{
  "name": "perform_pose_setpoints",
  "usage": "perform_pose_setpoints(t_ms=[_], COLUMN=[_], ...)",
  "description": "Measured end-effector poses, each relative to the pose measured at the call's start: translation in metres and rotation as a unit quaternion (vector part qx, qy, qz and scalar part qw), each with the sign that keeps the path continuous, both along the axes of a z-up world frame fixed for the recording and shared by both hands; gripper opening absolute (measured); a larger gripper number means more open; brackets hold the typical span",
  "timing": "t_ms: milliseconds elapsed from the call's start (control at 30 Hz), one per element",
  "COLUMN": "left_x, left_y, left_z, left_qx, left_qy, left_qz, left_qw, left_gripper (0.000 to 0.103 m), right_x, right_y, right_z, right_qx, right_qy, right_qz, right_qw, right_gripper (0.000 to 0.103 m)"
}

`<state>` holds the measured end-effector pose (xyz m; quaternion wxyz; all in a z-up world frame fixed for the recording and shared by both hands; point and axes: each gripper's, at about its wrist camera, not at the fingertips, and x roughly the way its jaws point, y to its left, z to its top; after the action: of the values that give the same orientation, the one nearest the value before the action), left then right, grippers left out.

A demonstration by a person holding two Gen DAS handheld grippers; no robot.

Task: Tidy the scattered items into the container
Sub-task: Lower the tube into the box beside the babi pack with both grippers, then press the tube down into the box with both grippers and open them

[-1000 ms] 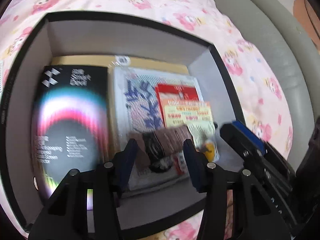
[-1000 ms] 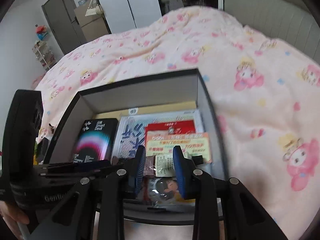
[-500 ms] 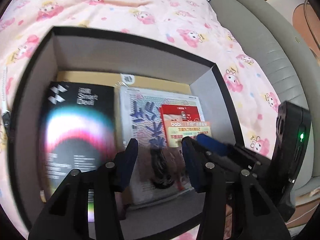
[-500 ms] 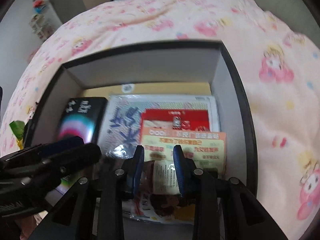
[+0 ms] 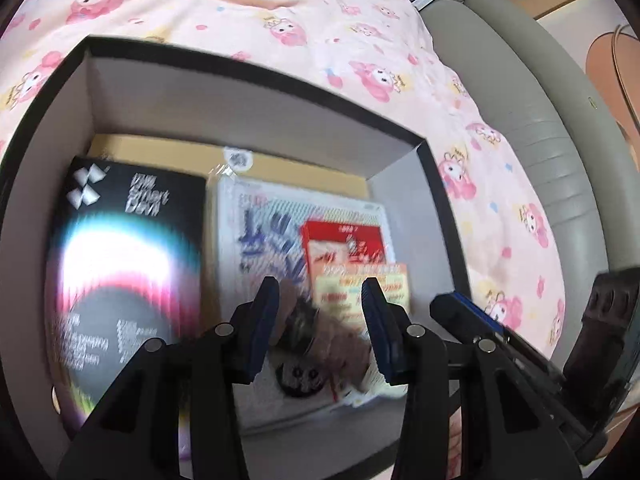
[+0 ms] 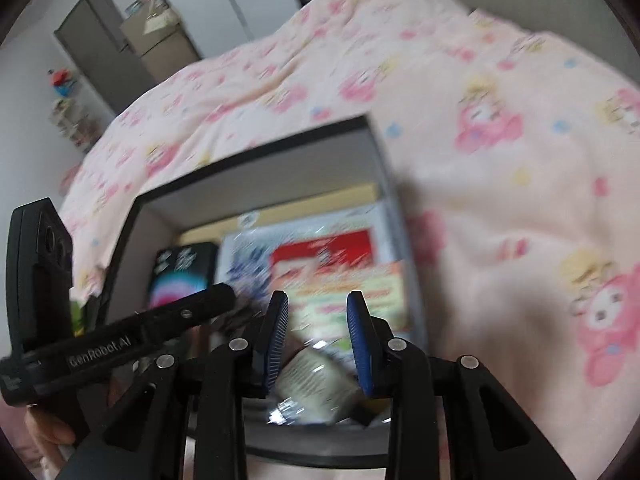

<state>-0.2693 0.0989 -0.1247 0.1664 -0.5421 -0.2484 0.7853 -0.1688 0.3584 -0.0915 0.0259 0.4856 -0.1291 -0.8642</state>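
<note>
Both grippers, left (image 5: 320, 320) & right (image 6: 316, 336), hang spread w/ nothing gripped over the box (image 5: 256, 92); contents blurry, prob. packets.

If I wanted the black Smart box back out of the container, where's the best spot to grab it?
Likely the black box's right long edge, from above. It lies flat, its left side near the container wall, so only that edge, beside the white packet, seems reachable.

Left wrist cam close over box (image 5: 256, 76), looking down inside. Right wrist cam sits lower at near rim, facing across bed (image 6: 500, 208) toward room. Both share box interior, each catches other gripper.
</note>
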Motion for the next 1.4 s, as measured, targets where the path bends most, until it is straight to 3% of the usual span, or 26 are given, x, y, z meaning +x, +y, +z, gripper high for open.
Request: perform_pose_setpoints(t_ms=[100,200,367,467,600,700,867,1100,1400], left_x=[-0.012,-0.016,0.0,0.016,0.012,0.005,0.0,0.004,0.009], left_y=[0.014,0.028,0.027,0.024,0.015,0.007,0.012,0.004,0.011], left_z=[0.002,-0.008,-0.009,-0.002,0.002,0.002,-0.001,-0.006,-0.014], left_qx=[-0.012,-0.045,-0.066,-0.043,-0.041,-0.006,0.017,0.023,0.027], left_qy=[-0.008,-0.041,-0.067,-0.068,-0.051,-0.049,-0.046,-0.053,-0.07], left_qz=[-0.017,-0.031,-0.029,-0.04,-0.026,-0.01,-0.001,0.003,-0.005], left_qw=[0.9997,0.9977,0.9952,0.9959,0.9976,0.9987,0.9988,0.9983,0.9972], left_gripper=[0.043,0.043,0.043,0.045,0.045,0.045,0.045,0.045,0.045], right_x=[0.001,0.0,-0.01,-0.009,-0.013,-0.015,-0.026,-0.025,-0.02], right_y=[0.008,0.006,-0.002,-0.005,-0.013,-0.026,-0.05,-0.06,-0.043], right_z=[-0.001,-0.004,-0.006,-0.006,-0.018,-0.021,-0.028,-0.035,-0.041], right_qx=[-0.002,-0.001,-0.018,-0.01,-0.007,0.039,0.123,0.109,0.058], right_qy=[-0.001,-0.011,-0.017,-0.018,-0.044,-0.038,-0.028,-0.035,-0.077], right_qz=[-0.009,-0.004,0.009,0.01,0.022,0.041,0.085,0.134,0.119], right_qw=[1.0,1.0,1.0,1.0,0.999,0.998,0.988,0.984,0.988], right_gripper=[0.027,0.027,0.027,0.028,0.028,0.028,0.03,0.03,0.03])
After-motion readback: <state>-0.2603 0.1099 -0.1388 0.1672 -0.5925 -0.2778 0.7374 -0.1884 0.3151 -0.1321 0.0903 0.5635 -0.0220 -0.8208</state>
